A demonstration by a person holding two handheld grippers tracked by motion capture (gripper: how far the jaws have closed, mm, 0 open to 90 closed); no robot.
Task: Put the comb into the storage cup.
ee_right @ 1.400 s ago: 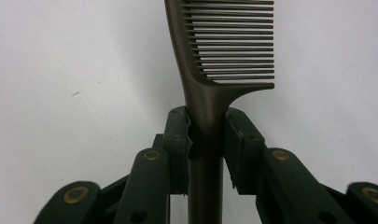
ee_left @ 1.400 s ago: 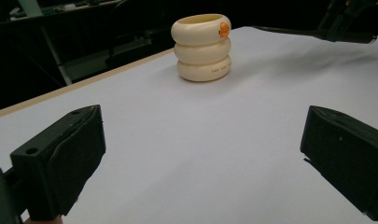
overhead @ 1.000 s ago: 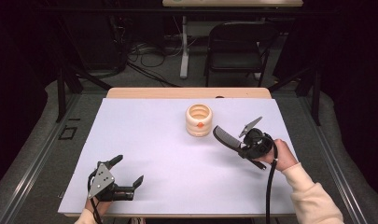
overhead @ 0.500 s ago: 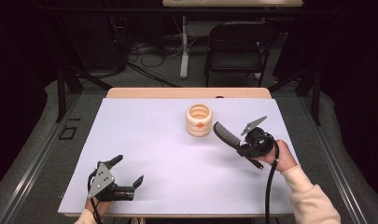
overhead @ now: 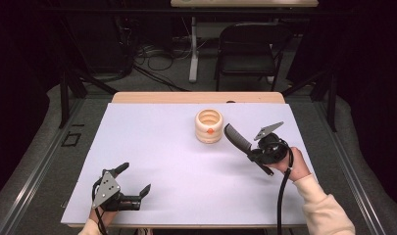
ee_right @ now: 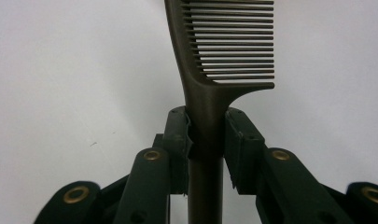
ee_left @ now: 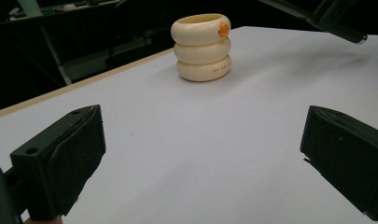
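The right gripper (overhead: pixel 255 147) is clamped on the handle of a dark comb (overhead: pixel 237 138), its two pads pressing the handle from either side in the right gripper view, with the comb's teeth (ee_right: pixel 233 42) reaching out ahead of the jaws over the bare sheet. The comb's toothed end lies just beside a cream holder (overhead: pixel 209 126) built like three stacked rings with a small orange mark on its upper ring; whether the two touch cannot be told. The left gripper (overhead: pixel 132 188) sits well apart from all this, near the table's front edge, its jaws spread wide with nothing between them; far ahead of it, in the left gripper view, the holder stands upright. Both work over a pale lavender sheet (overhead: pixel 152 147) that covers most of a wooden table (overhead: pixel 196 97), whose bare strip shows beyond the holder. Beyond the table the room is dark: a grey floor, a black folding chair (overhead: pixel 250 49), loose cables (overhead: pixel 147 54) and a white table leg (overhead: pixel 192 49).
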